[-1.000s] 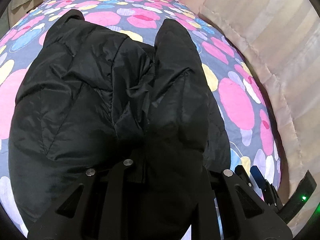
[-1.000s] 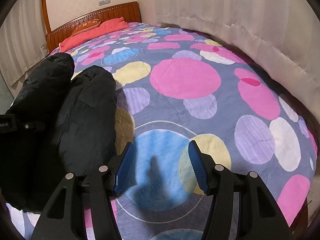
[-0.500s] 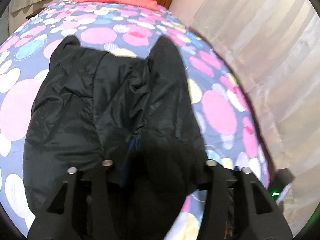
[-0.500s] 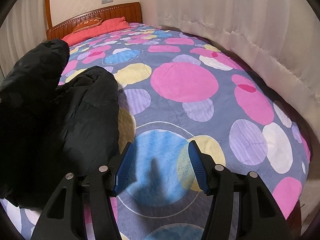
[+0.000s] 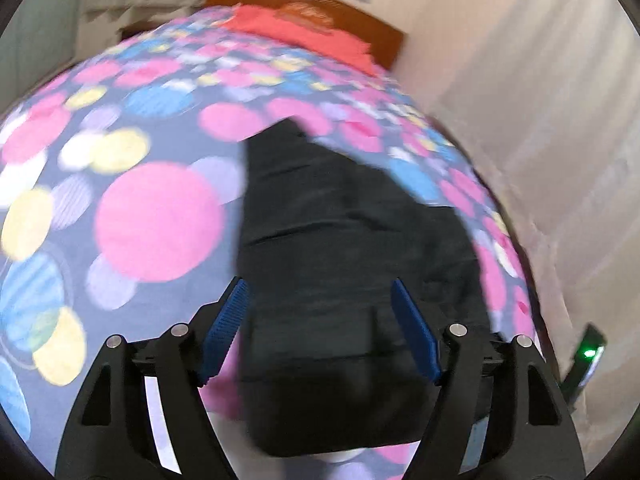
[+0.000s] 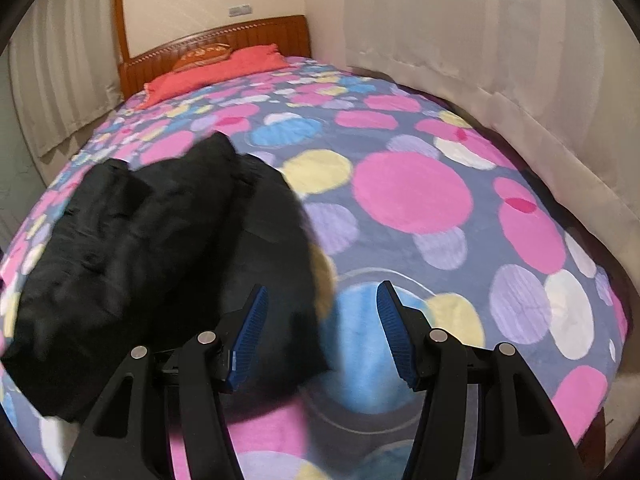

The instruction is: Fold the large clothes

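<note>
A black padded jacket [image 5: 344, 264] lies folded lengthwise on the bed. In the left wrist view it runs from between my fingers up toward the headboard. My left gripper [image 5: 320, 332] is open and empty, raised above the jacket's near end. In the right wrist view the jacket [image 6: 160, 248] lies at the left. My right gripper [image 6: 322, 332] is open and empty, above the jacket's right edge and the bedspread. Both views are blurred by motion.
The bedspread [image 6: 412, 196] has pink, blue and yellow circles. A red pillow [image 6: 216, 70] and a wooden headboard [image 6: 216, 44] are at the far end. Curtains [image 6: 480, 32] run along the right side. The other gripper's green light [image 5: 588, 354] shows at the right.
My left gripper opened, let go of the jacket and pulled back and up. The jacket now lies flatter and narrower. My right gripper moved left toward the jacket, still open.
</note>
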Tool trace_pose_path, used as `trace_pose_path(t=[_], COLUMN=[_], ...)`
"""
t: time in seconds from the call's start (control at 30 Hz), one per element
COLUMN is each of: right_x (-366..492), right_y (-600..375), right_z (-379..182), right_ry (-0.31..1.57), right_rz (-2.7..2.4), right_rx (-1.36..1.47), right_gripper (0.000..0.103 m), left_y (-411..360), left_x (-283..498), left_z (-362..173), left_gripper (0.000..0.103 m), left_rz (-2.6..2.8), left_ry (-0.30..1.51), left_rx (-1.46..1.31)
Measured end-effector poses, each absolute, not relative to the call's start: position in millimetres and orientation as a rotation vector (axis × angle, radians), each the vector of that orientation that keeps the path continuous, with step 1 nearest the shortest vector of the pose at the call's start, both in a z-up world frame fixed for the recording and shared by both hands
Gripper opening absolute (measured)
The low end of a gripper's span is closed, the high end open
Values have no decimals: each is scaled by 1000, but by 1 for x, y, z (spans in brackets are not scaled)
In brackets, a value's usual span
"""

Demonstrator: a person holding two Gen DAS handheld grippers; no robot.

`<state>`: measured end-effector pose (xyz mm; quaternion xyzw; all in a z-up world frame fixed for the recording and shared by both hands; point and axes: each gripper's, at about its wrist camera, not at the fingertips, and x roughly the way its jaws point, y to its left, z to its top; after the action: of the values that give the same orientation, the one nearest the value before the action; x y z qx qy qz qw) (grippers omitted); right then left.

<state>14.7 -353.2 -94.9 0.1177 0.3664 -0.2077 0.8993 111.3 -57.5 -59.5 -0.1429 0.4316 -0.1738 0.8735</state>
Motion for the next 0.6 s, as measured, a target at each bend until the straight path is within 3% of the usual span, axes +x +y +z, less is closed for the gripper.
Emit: trace_pose_path(t=[0.1,0.17,0.23,0.6], right_x=[26,34,43,93], right_y=[-345,-340,-331,-292], right_z=[-82,-75,-67,-101], right_ry=[737,722,706,869], right_rz=[-388,-364,-328,-267], right_rx=[276,300,323,303], right_gripper=[57,68,73,75], left_y=[-29,-24,-25,-18], left_x=[114,118,123,138], left_z=[-72,-83,-91,-127], left_gripper=[74,74,76,82], left_rz=[-337,-352,-367,-396], left_ry=[914,924,935,975], left_rx=[-332,-340,-341,-433])
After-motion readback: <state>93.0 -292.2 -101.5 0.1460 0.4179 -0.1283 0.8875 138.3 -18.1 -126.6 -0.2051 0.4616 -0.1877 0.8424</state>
